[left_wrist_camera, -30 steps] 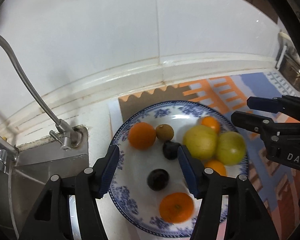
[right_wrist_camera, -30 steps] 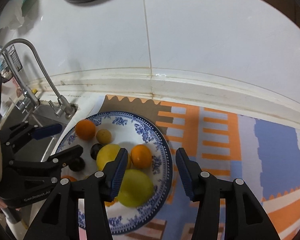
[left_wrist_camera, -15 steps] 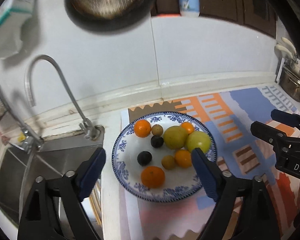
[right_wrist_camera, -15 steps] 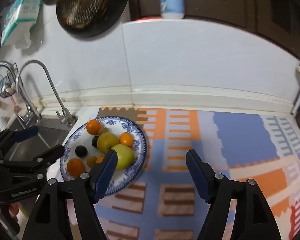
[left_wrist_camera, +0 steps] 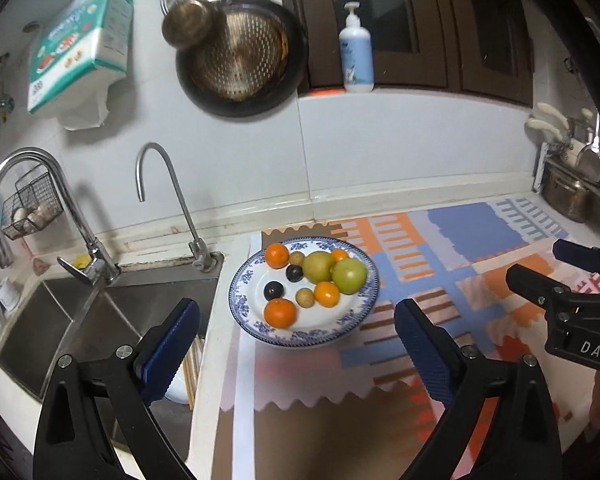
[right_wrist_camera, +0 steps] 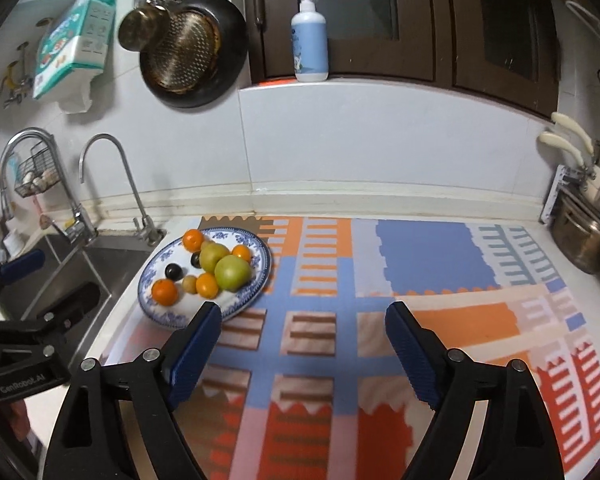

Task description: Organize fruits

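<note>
— Surface and room? Patterned mat [right_wrist_camera: 379,280] covers the surface; sink [left_wrist_camera: 80,320] at left, pan [right_wrist_camera: 192,52] on the tiled wall.

— Fruits? Fruits [right_wrist_camera: 216,268] sit on the blue-rimmed plate [right_wrist_camera: 260,280] beside the sink. Left gripper [left_wrist_camera: 296,348] and right gripper [right_wrist_camera: 303,344] hover with jaws spread, empty.

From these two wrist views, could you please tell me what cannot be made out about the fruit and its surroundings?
- Small brown fruits on the plate: too small to identify in either view.
- Fourth orange: partly hidden behind the yellow-green fruit, left view.
- Sink contents: covered by the left tool, left view.
- Pot at the counter's right end: cut off by the edge, right view.
- Right tool: open, holding nothing.
</note>
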Action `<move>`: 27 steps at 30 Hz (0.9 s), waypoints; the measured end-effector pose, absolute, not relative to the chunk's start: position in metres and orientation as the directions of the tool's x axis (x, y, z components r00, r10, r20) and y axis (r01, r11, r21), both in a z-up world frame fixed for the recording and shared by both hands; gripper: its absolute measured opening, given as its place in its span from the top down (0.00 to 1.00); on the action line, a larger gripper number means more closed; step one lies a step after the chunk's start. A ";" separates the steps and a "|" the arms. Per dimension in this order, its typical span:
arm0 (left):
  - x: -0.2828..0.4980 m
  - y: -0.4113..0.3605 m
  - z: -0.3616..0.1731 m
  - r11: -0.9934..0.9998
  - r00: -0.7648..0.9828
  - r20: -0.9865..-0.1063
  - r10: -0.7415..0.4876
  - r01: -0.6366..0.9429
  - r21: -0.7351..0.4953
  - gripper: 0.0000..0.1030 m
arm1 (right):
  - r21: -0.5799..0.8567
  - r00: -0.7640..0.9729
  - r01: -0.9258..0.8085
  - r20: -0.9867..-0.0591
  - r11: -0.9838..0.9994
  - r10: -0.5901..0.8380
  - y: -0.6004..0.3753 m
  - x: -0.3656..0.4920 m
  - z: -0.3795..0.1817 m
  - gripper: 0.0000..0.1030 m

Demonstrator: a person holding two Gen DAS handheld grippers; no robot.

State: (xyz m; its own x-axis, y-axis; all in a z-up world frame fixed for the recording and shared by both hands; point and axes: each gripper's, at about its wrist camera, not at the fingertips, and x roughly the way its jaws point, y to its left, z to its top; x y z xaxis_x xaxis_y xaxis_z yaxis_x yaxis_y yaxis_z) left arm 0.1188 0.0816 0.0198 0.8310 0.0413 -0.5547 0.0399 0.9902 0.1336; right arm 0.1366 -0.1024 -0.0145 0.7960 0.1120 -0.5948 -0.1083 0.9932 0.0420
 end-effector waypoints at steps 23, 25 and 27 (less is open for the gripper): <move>0.016 0.049 0.039 0.989 0.865 -0.499 0.051 0.024 0.143 0.00 | 0.029 0.839 -0.126 -0.531 0.992 0.122 -0.134 0.025 0.011 0.18; 0.011 0.047 0.041 0.990 0.868 -0.494 0.046 0.027 0.139 0.00 | 0.027 0.842 -0.125 -0.526 0.992 0.121 -0.136 0.019 0.012 0.18; 0.006 0.045 0.042 0.990 0.870 -0.490 0.044 0.027 0.138 0.00 | 0.024 0.845 -0.125 -0.521 0.992 0.119 -0.137 0.013 0.014 0.18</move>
